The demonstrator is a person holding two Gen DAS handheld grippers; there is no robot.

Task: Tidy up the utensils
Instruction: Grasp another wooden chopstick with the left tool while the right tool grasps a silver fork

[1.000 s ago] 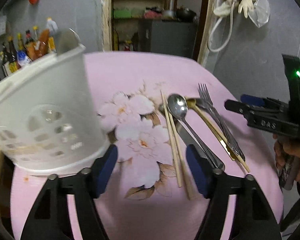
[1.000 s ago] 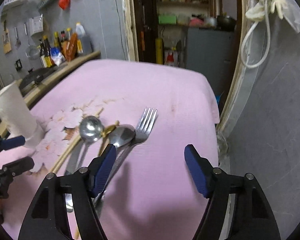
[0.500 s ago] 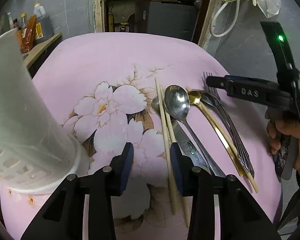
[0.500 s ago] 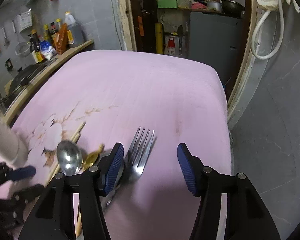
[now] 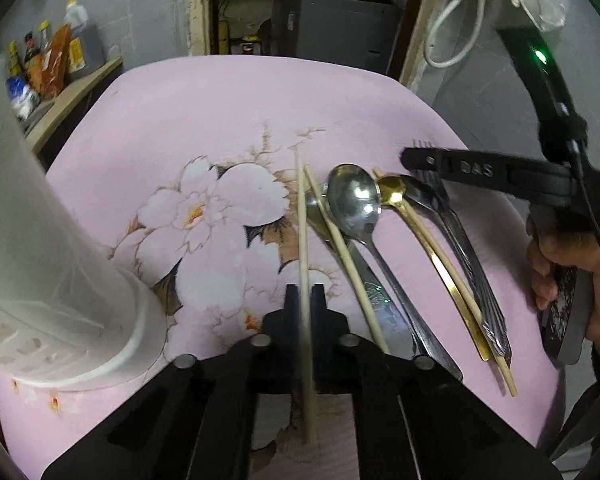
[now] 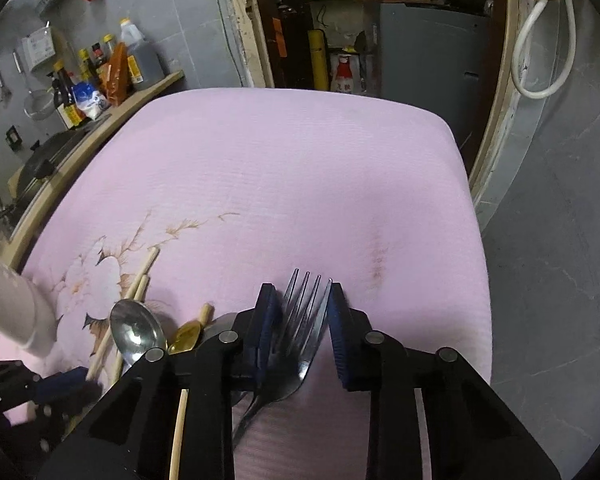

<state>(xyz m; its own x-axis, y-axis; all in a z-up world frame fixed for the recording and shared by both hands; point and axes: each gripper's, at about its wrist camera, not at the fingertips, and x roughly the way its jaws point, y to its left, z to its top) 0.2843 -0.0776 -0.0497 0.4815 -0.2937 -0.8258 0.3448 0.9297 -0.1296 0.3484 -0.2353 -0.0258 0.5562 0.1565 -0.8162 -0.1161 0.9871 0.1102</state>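
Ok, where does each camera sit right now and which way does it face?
Left wrist: rides the left gripper, tilted down over the pink flowered tablecloth; its jaws are shut on a pale wooden chopstick; the right gripper and its hand show.
Right wrist: rides the right gripper, looking down the cloth toward the doorway; jaws closing around the steel fork; the left gripper shows at lower left.
Shared: large steel spoon, gold spoon, white perforated plastic holder.

left wrist: close above pink tabletop (image 5: 220,112), tilted down toward far doorway | right wrist: same tilt, further right, nearer the edge | shared: steel spoon (image 5: 354,200) (image 6: 136,330), fork (image 5: 436,196) (image 6: 300,320), chopsticks
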